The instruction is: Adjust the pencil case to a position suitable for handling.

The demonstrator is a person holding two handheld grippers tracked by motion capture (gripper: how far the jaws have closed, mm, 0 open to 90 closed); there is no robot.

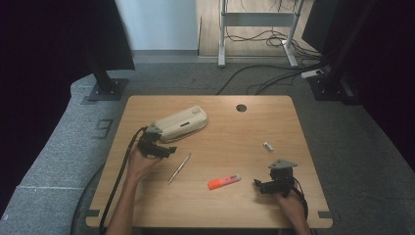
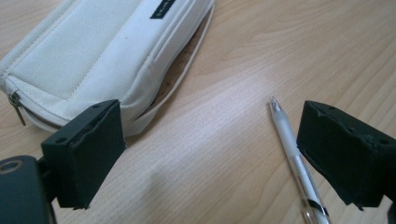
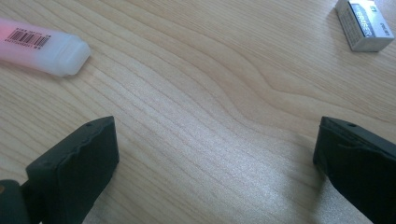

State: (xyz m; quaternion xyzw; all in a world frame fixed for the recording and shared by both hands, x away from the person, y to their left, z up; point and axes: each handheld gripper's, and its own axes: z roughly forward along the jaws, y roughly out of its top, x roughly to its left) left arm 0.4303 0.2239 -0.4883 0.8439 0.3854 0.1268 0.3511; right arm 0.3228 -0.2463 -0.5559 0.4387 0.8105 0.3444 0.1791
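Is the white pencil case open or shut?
Open: the pencil case lies flat, and its long side edge gapes, showing a dark interior beside the zipper pull.

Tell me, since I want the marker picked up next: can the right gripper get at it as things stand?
Probably yes. The right gripper is open and holds nothing, and only bare table lies between it and the marker; the eraser sits off to the other side.

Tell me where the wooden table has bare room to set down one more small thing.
Bare wood lies along the far right, between the round cable hole and the small white eraser. The near left edge is free too. It is crowded around the cream fabric pencil case, translucent pen and orange highlighter.
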